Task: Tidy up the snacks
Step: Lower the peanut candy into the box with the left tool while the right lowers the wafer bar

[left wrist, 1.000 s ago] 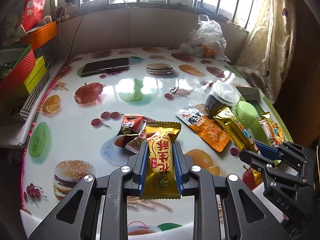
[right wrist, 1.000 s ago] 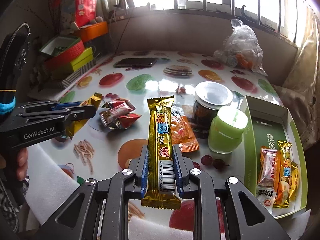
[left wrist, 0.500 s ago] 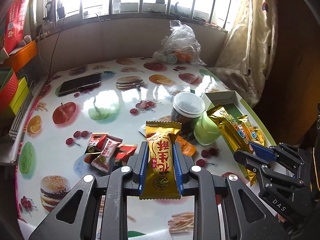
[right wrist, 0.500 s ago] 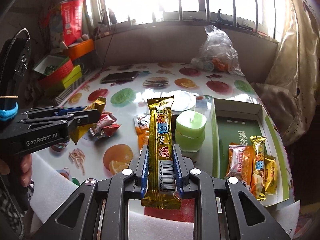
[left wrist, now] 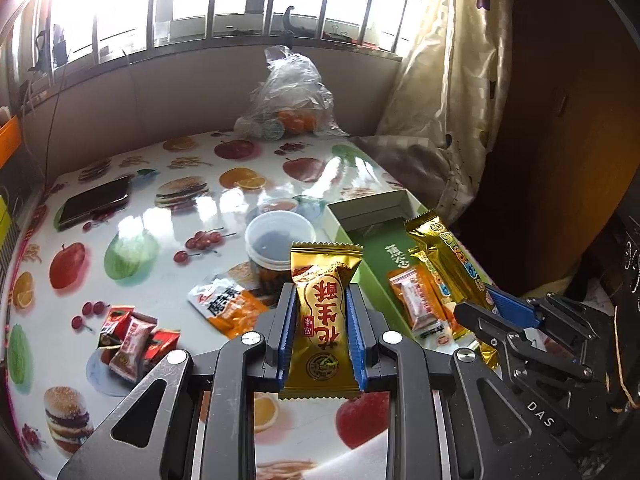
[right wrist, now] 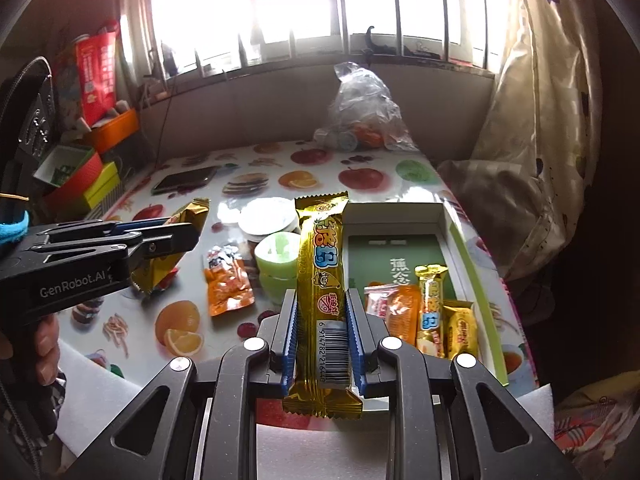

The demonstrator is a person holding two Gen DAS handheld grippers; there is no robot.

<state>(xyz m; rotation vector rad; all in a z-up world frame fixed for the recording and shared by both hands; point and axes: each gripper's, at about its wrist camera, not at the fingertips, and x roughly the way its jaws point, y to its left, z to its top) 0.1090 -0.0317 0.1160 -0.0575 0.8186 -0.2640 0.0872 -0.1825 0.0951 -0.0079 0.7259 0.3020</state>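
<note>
While the left wrist view looked over the tabletop, the left gripper (left wrist: 320, 328) was closed on a short gold candy packet (left wrist: 322, 320), held by its middle above the near edge. It looked light, soft and crinkly, with a slippery foil.

From the right wrist view, the right gripper (right wrist: 322, 336) was clamped tight on a long gold snack bar (right wrist: 322, 304), thin and light, just left of the green box (right wrist: 476, 264) at the right edge.

A home: a table (left wrist: 132, 216) under fruit-print oilcloth stands against a barred window (right wrist: 304, 12), a patterned curtain (left wrist: 452, 80) at its right edge, a phone (left wrist: 94, 202) on it.
</note>
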